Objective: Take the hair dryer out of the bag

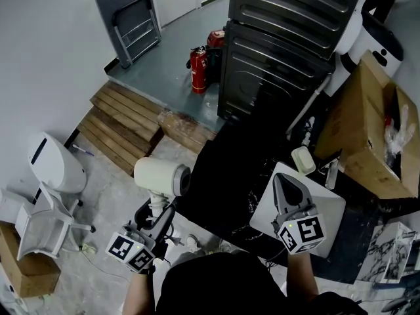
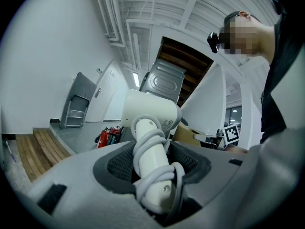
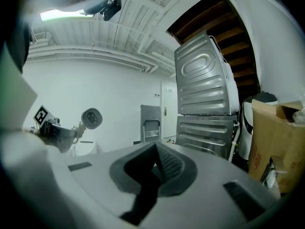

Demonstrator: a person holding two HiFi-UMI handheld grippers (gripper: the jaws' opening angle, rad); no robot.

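Near left, the left gripper (image 1: 157, 216) has its jaws part open and clamped on the handle of the hair dryer (image 1: 162, 176). The dryer stands upright, clear of the table and out over the bare floor (image 1: 111, 195). Its cord (image 2: 152, 175) is wound round the handle where the pads press, so the grip could slide on the loops and the dryer drop. Further right, the right gripper (image 1: 287, 184) is fully closed and empty above a pale board (image 1: 328, 209), well apart from the dryer and no help in a slip.
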